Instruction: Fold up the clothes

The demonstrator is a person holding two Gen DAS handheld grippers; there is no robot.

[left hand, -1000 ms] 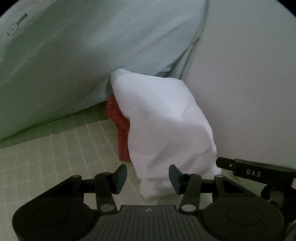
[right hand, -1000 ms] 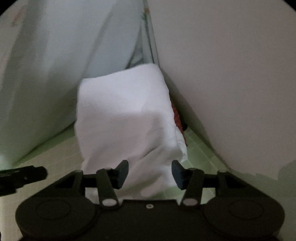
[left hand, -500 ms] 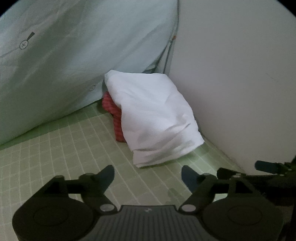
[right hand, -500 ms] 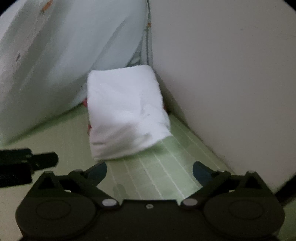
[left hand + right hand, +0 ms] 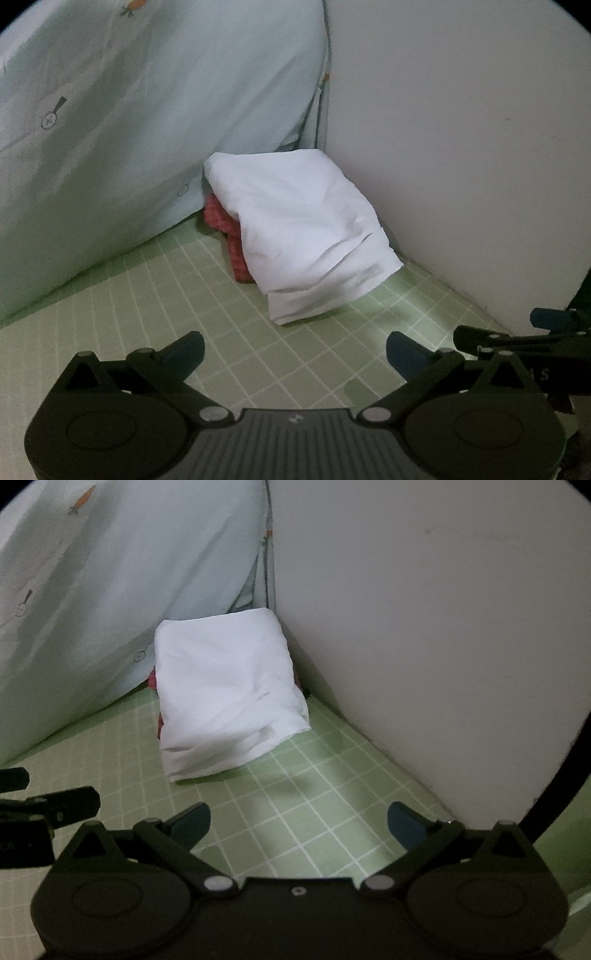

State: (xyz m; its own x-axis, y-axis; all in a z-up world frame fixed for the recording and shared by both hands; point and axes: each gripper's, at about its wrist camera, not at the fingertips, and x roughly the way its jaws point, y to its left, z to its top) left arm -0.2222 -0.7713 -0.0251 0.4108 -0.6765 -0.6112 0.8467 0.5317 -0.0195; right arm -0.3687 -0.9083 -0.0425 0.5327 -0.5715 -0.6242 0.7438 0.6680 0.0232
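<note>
1. White cloth (image 5: 303,236) lies folded in the far corner, on the green checked sheet (image 5: 221,325), w/ its back end up against the pale blue pillow (image 5: 147,129) and its right side next to the wall (image 5: 461,147).
2. It sits on top of a red cloth (image 5: 225,229), which peeks out along the white one's left edge; in the right wrist view only thin slivers of red show.
3. White cloth's near end droops down to the sheet, w/ a few creases across it.
4. Left gripper (image 5: 295,352): jaws opening, spread wide, nothing btwn them, only bare sheet; well short of the cloth.
5. Right gripper (image 5: 299,821): released, jaws wide apart, empty; also back from the cloth, near the wall side.
6. Each gripper shows at the edge of the other's view, so the two are side by side.
7. Pillow has small printed carrots and a small round mark; it leans over the cloths from the left.
</note>
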